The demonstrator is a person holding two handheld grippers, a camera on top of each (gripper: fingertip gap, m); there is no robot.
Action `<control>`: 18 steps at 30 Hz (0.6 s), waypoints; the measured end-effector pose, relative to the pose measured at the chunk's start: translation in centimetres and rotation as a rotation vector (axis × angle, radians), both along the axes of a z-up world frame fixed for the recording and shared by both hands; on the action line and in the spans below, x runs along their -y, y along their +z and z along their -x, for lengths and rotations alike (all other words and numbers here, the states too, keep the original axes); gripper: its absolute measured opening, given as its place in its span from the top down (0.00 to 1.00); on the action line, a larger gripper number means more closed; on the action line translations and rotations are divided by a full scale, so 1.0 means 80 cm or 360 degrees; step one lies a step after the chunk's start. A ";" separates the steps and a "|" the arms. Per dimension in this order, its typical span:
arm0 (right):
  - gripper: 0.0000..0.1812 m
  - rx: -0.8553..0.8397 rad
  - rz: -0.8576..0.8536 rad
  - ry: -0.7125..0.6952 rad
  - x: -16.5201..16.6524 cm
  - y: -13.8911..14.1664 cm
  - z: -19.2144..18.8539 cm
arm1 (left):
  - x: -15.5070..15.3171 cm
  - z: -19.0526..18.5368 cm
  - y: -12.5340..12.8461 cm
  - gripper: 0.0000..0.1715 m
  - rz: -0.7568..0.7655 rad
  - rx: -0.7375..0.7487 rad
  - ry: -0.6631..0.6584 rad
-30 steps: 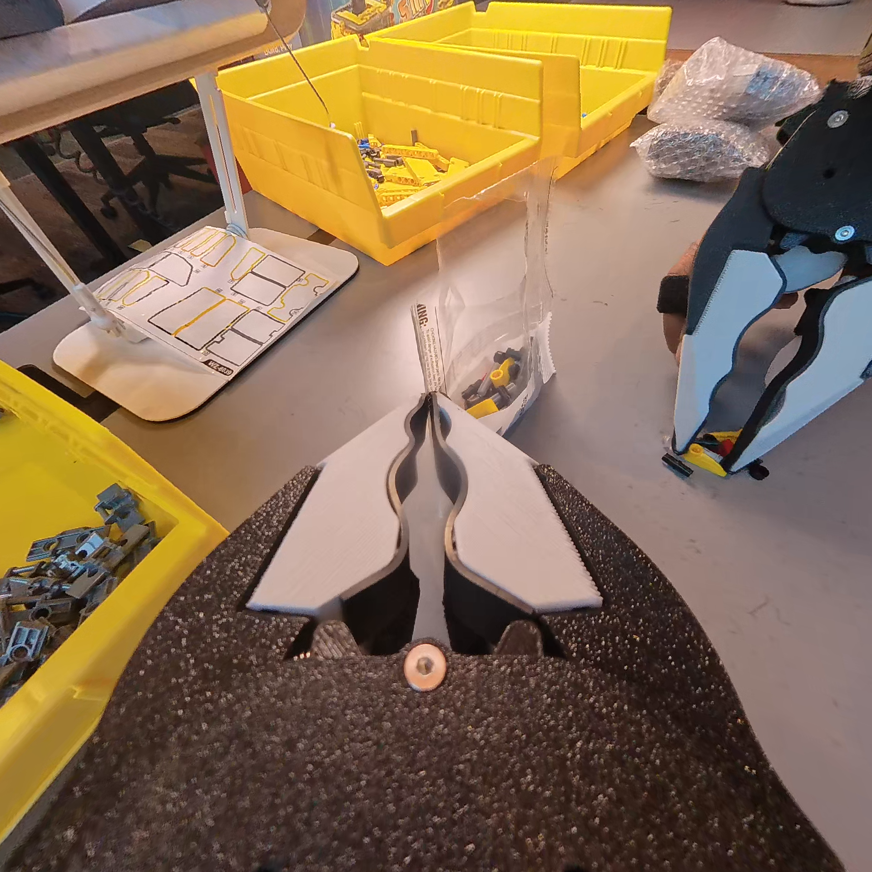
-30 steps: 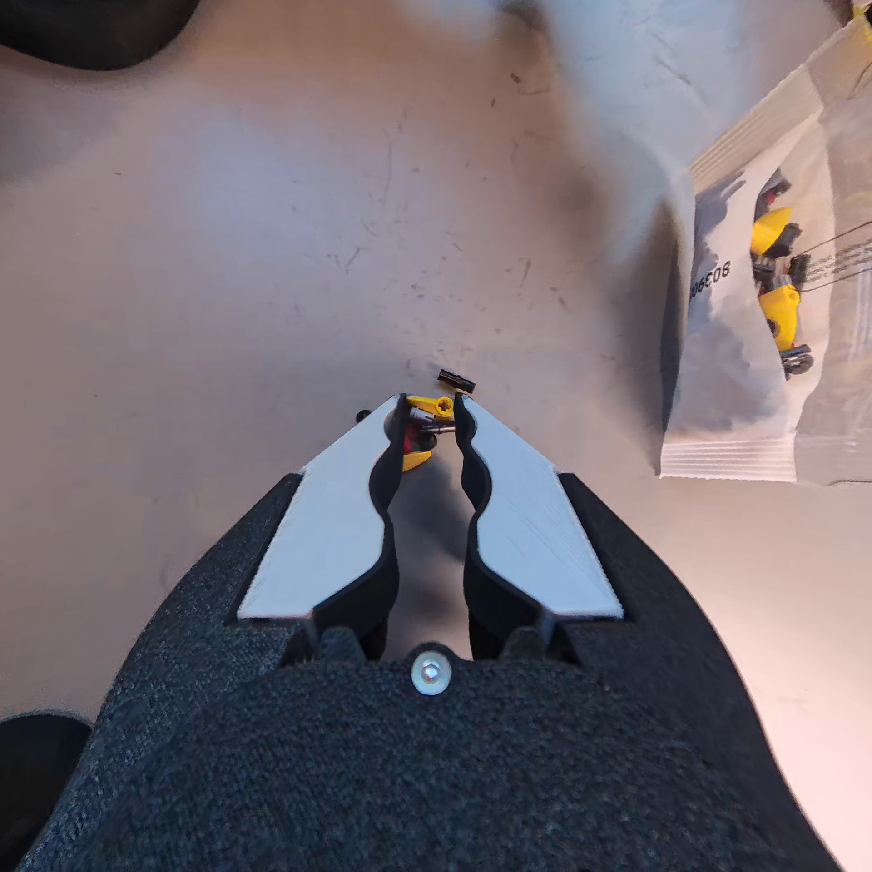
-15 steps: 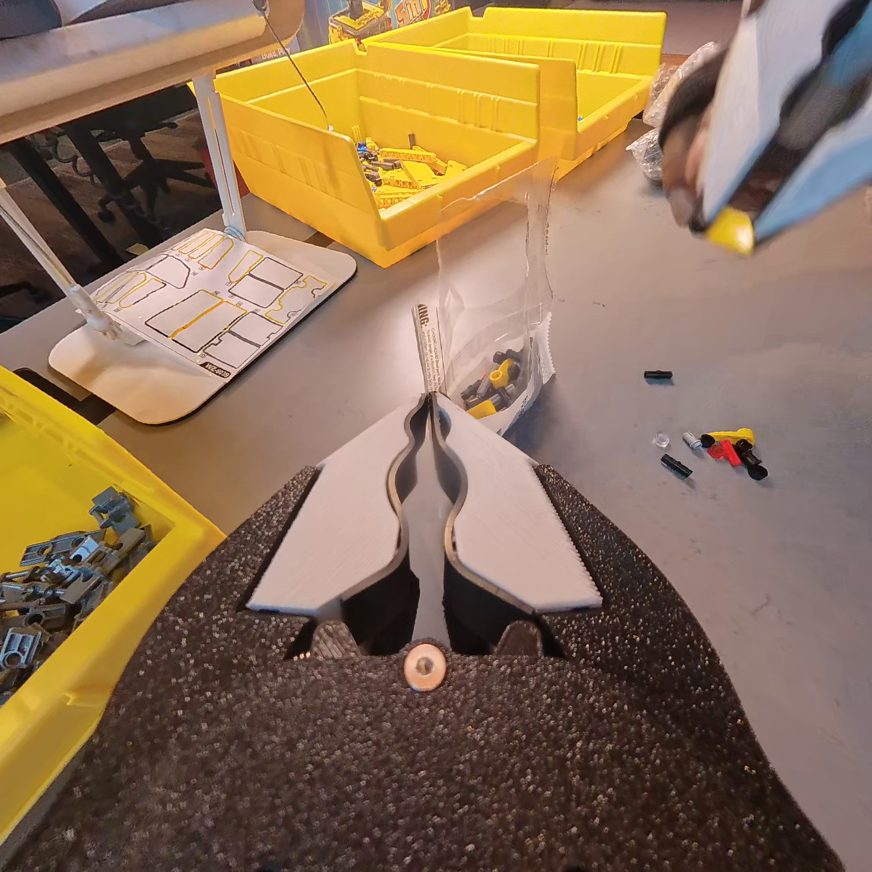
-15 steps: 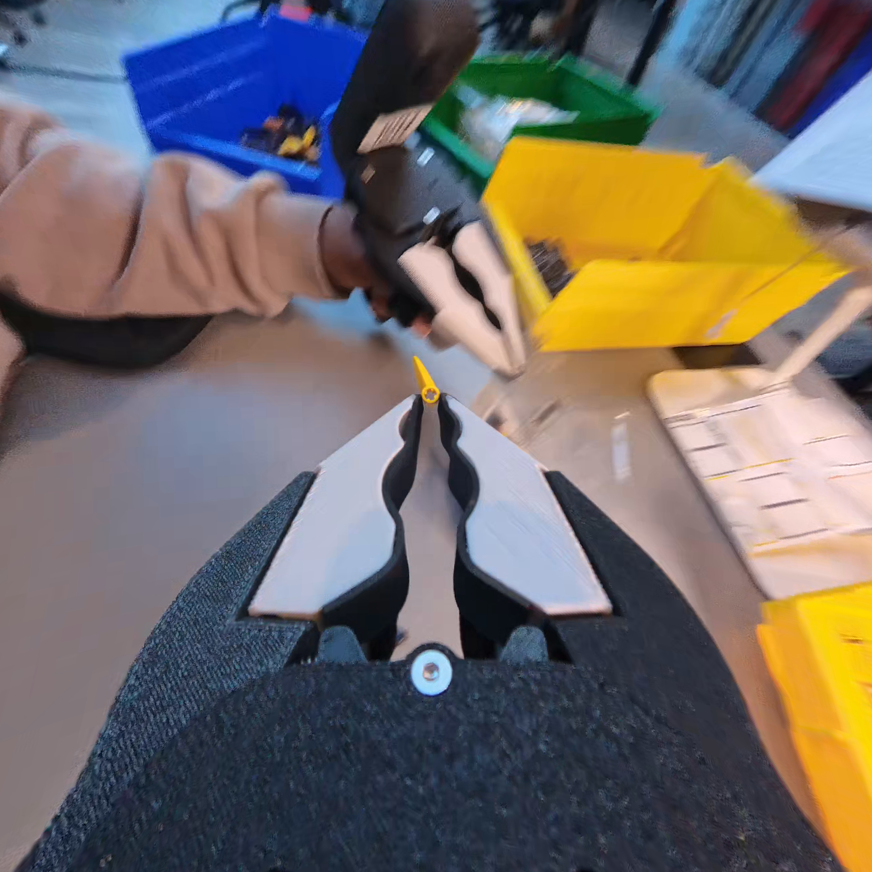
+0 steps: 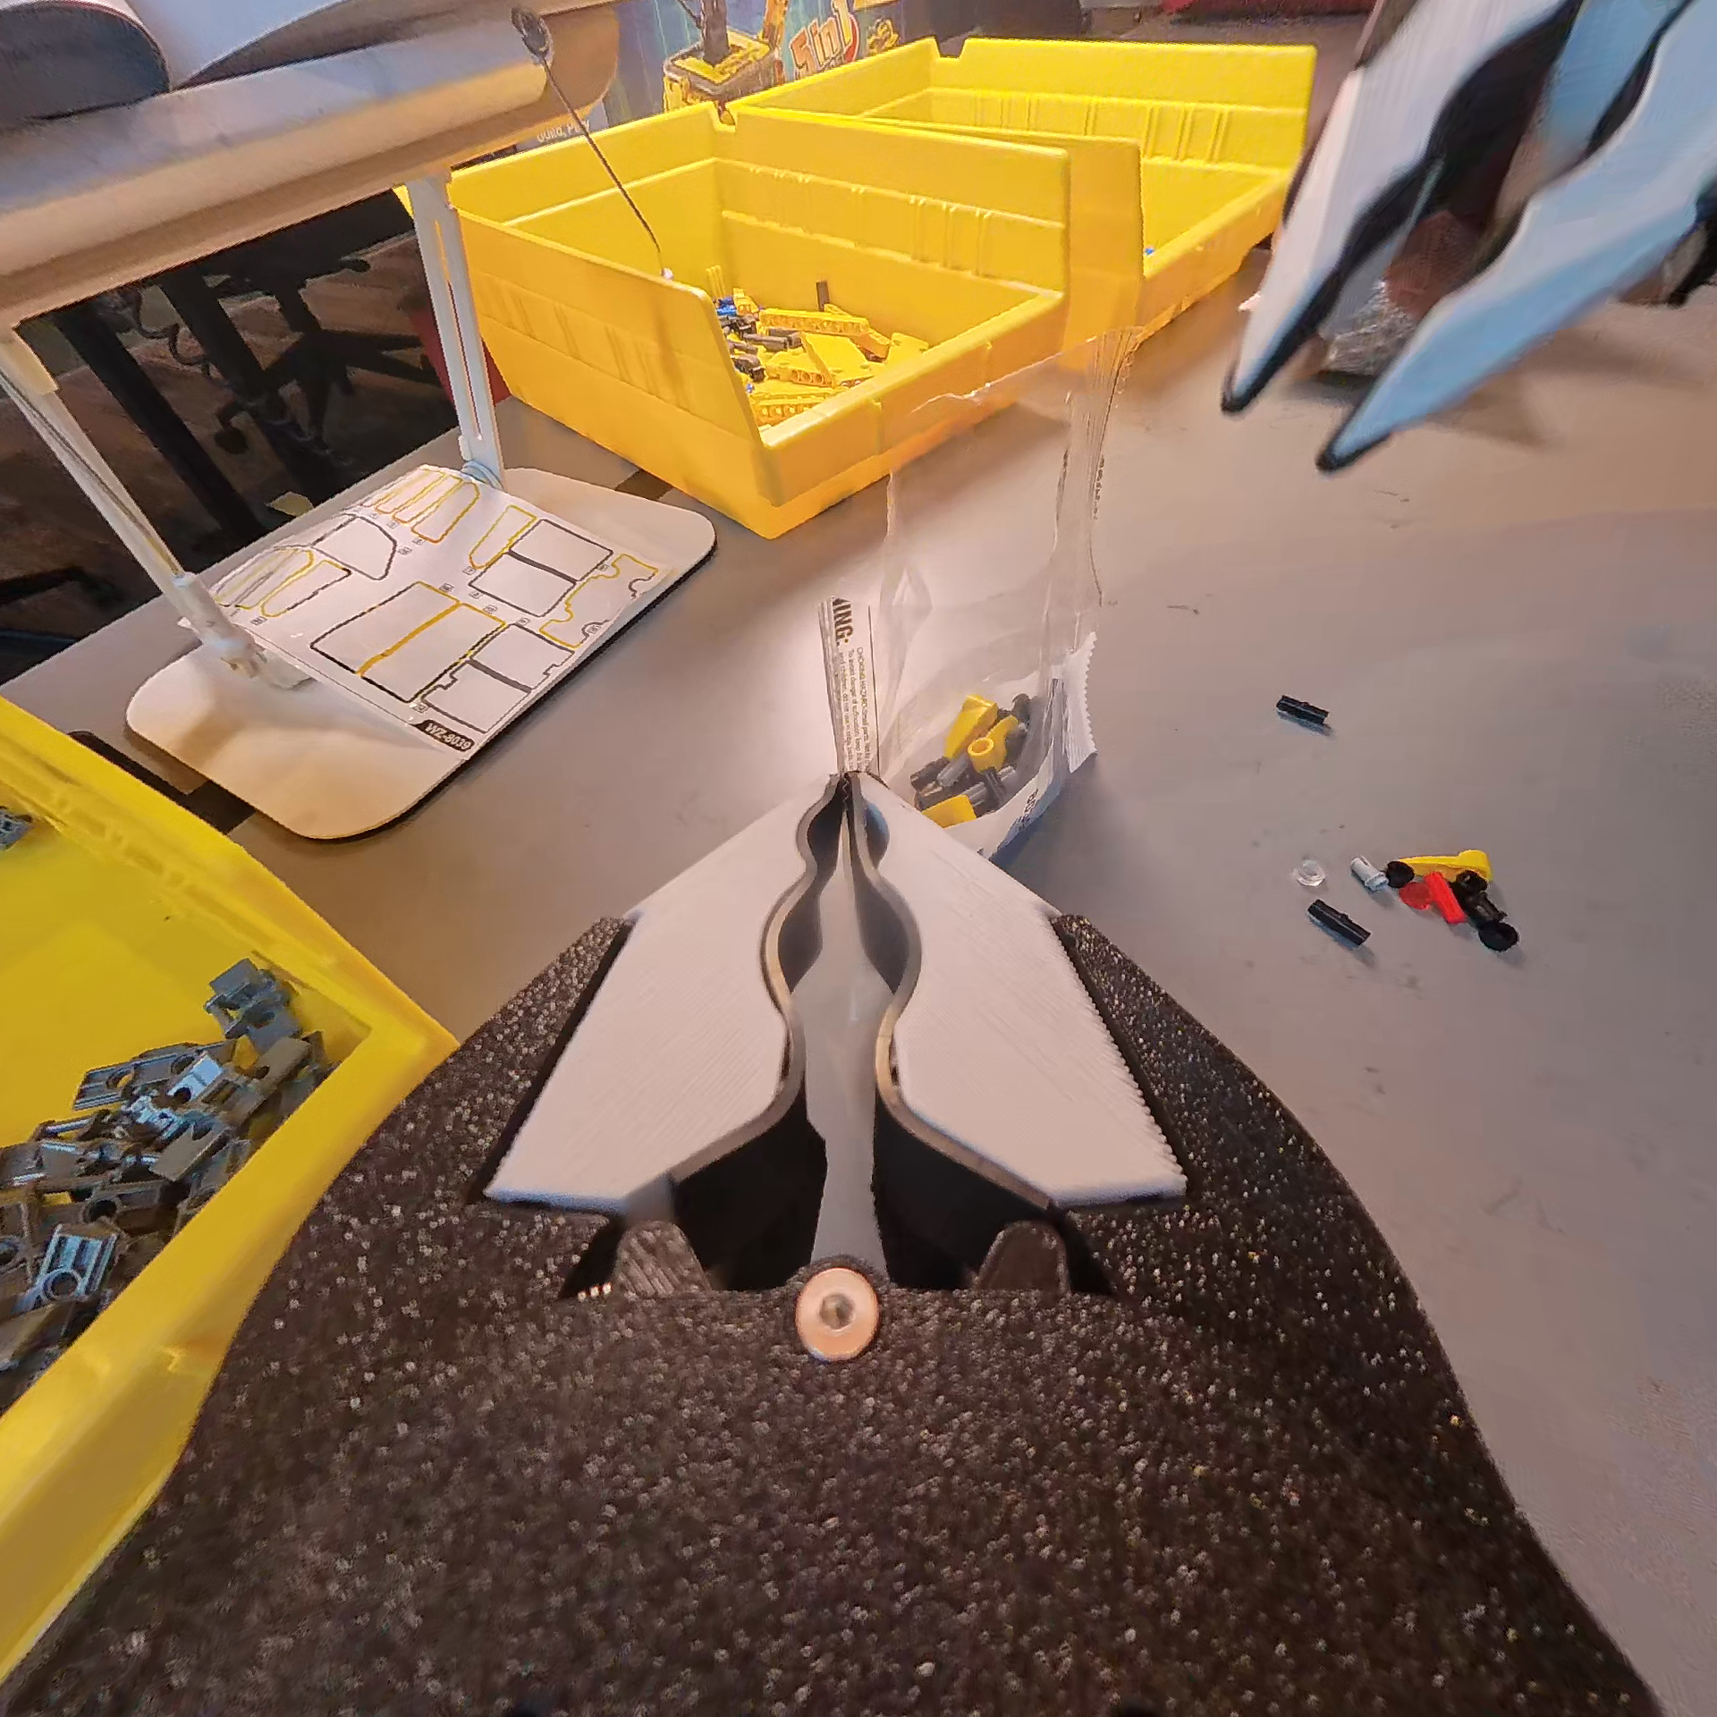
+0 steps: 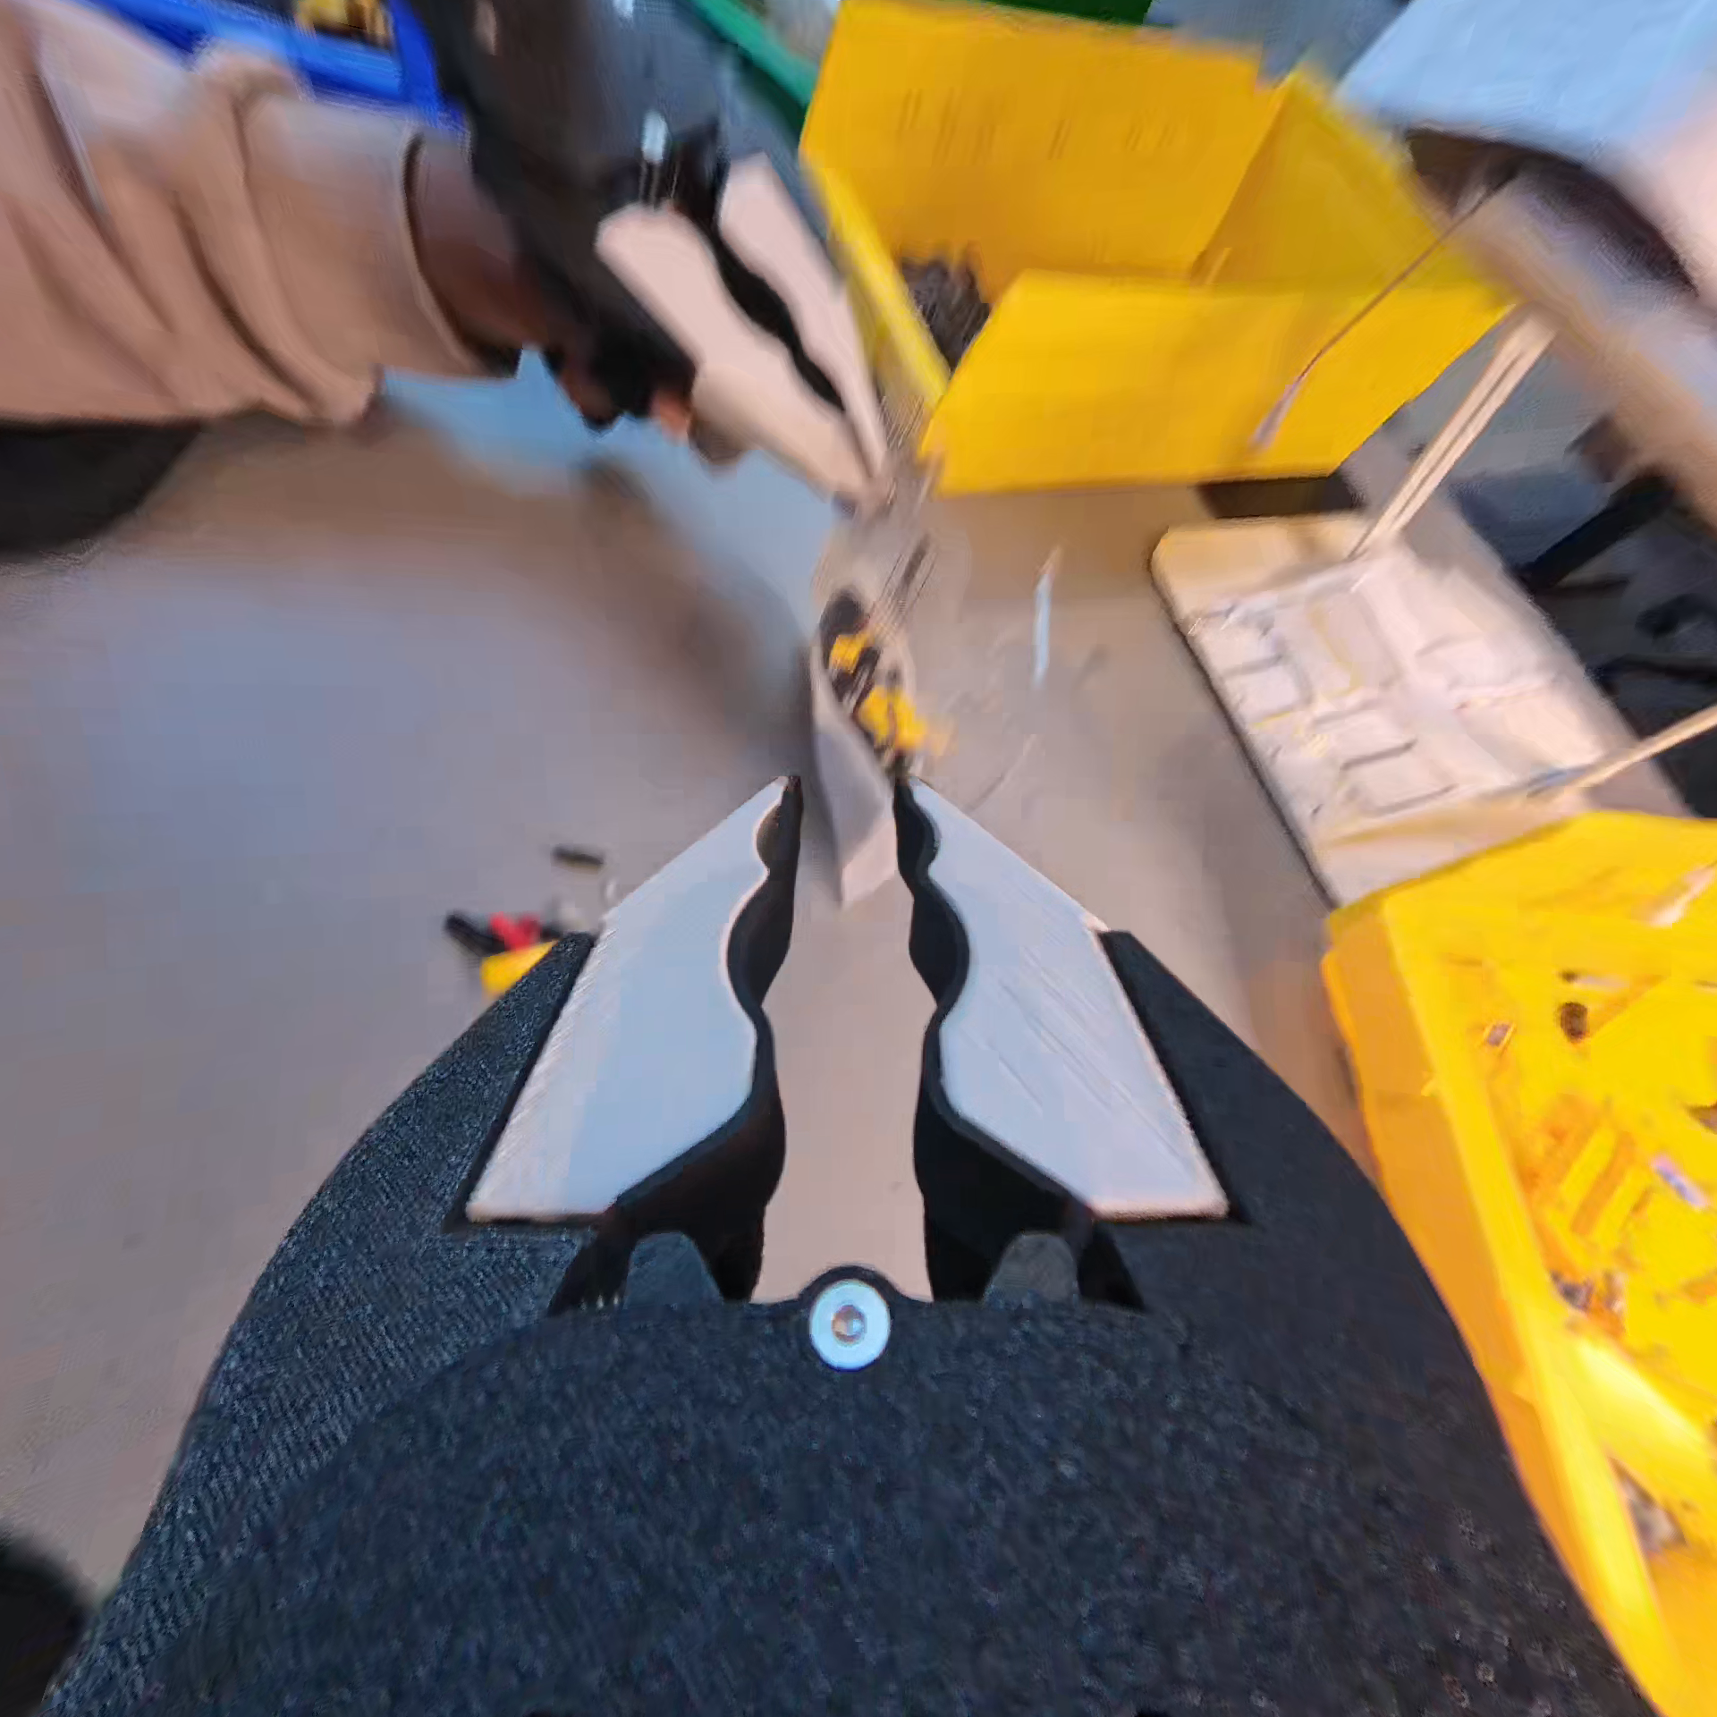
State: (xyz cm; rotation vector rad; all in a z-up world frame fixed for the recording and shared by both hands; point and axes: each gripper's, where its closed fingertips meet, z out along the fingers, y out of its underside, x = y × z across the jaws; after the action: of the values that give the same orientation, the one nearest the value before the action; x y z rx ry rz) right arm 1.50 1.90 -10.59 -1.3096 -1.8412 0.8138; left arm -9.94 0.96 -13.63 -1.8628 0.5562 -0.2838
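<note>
While the left gripper (image 5: 847, 790) stays pinched shut on the top edge of the clear plastic bag (image 5: 985, 650), holding it upright on the grey table (image 5: 1394, 1301), the right gripper (image 6: 841, 790) is the one that's changed. A second ago it was down at the loose little pieces (image 5: 1431, 883), and half a second ago it had a small yellow piece nipped in its tips. Now its fingers are spread apart with nothing between them, up in the air over the table and pointing toward the bag. Can't tell where that yellow piece ended up; the right wrist view is really smeared with motion. The bag is thin, crinkly film with a serrated side seam, and a clump of yellow, black and grey bits sits in its bottom corner. The loose pile is tiny hard plastic: a yellow curved bit, a red one, black pins and a clear round stud, with one more black pin (image 5: 1303, 711) lying a bit apart. Both grippers have ribbed pale fingers with wavy black inner edges and grainy dark bodies. Beyond the bag there's a glossy yellow bin (image 5: 604, 307) with yellow beams in it, and another yellow bin (image 5: 279, 929) of grey connectors sits just beside the left gripper.
</note>
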 end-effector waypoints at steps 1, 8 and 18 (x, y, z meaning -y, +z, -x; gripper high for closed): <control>0.88 0.0168 -0.0002 0.0006 0.002 -0.029 -0.020 | 0.000 0.000 0.000 1.00 0.0000 0.0001 0.0003; 0.85 0.0497 0.0115 -0.0046 0.016 -0.131 -0.072 | -0.001 -0.004 -0.003 1.00 0.0010 -0.0011 -0.0003; 0.92 0.0349 0.0217 0.0031 0.026 -0.099 -0.046 | 0.000 -0.004 -0.001 1.00 0.0003 -0.0011 -0.0003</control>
State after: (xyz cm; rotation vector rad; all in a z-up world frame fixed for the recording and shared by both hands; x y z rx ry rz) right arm 5.18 -0.21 -18.49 -1.5205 -2.0000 0.8462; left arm -9.66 0.98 -13.70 -1.8658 0.5625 -0.2790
